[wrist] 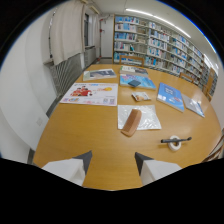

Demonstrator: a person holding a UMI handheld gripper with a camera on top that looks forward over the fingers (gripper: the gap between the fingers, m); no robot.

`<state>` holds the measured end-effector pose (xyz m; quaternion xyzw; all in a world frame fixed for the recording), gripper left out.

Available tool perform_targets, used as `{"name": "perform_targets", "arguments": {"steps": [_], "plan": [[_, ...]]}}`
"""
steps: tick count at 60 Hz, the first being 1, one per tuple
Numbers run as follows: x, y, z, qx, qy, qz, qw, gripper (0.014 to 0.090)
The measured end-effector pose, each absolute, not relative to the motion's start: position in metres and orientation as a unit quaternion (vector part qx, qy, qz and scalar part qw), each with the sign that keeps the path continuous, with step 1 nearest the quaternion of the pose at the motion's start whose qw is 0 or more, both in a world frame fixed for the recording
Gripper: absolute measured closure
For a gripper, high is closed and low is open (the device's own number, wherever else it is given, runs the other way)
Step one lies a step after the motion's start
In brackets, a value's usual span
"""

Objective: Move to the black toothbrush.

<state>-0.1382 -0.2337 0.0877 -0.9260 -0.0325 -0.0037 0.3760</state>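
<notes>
A: Black toothbrush — where does it lie on the wooden bench?

B: Flat across a small white round holder, well to the right of the brown comb and a little nearer the camera than it. Its handle runs roughly sideways across the holder.

A: And the gripper?

B: Jaws stand open, nothing between them but bare bench. The toothbrush sits beyond the right finger and off to its right, clear of both fingers.

A: What else frames the comb?

B: It rests on a clear plastic sheet. Behind the comb lies a small packet; farther behind, a teal booklet. To the comb's left and back is a large poster with red print, with a grey leaflet beyond that. To the comb's right and back is a blue book.

A: The room?

B: Bookshelves line the far wall behind the bench; a radiator and pale curtain stand on the comb's left side.
</notes>
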Motion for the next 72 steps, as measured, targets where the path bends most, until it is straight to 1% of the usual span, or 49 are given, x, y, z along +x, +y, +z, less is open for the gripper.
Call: {"name": "perform_targets", "arguments": {"steps": [12,20,21,28,29,38,52,72], "plan": [[-0.122,-0.237,0.083,-0.927,-0.036,-0.003,0.373,0.0202],[-0.09,-0.246,0.074,-0.931,-0.035,-0.008,0.364,0.0201],[-0.076,-0.257,0.077,-0.931,-0.036,-0.006,0.362,0.0201],[-0.04,-0.26,0.064,-0.936,-0.03,-0.024,0.351,0.0203],[-0.025,-0.27,0.069,-0.936,-0.03,-0.024,0.349,0.0204],[0.032,-0.273,0.064,-0.938,-0.016,-0.048,0.343,0.0199],[0.09,-0.25,0.052,-0.94,-0.008,-0.053,0.338,0.0201],[0.11,-0.2,0.03,-0.94,-0.022,-0.029,0.338,0.0199]]}}
